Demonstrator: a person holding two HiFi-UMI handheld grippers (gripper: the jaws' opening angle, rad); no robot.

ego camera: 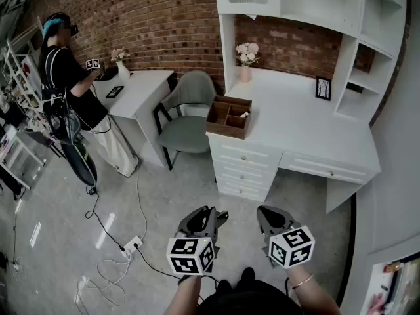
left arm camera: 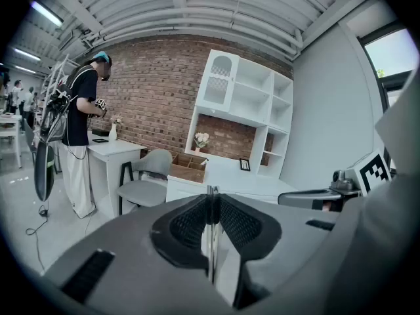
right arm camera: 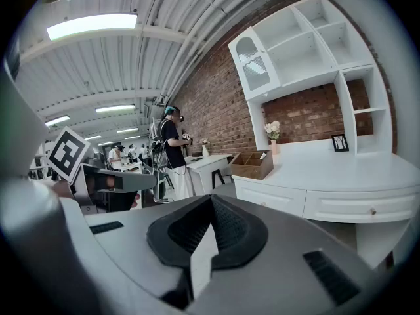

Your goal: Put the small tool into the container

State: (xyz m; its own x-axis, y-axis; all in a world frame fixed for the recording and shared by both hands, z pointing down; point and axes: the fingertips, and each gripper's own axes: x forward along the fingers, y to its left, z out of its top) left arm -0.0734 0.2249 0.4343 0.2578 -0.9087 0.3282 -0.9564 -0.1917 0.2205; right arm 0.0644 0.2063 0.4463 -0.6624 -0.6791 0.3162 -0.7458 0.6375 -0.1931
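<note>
Both claws (ego camera: 213,213) (ego camera: 268,212) well short of container (ego camera: 226,130)

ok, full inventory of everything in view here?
wooden compartment box: 1, brown, corner desk's left end
corner desk with shelves: 1, white, against brick wall
flower vase: 1, pink, corner desk's back
picture frame: 1, black, desk's back right
padded chair: 1, grey, between desks
side desk: 1, white, left
other person: 1, black top, at side desk
power strip: 1, white, floor
left claw: 1, grey, shut, empty
right claw: 1, grey, shut, empty
</note>
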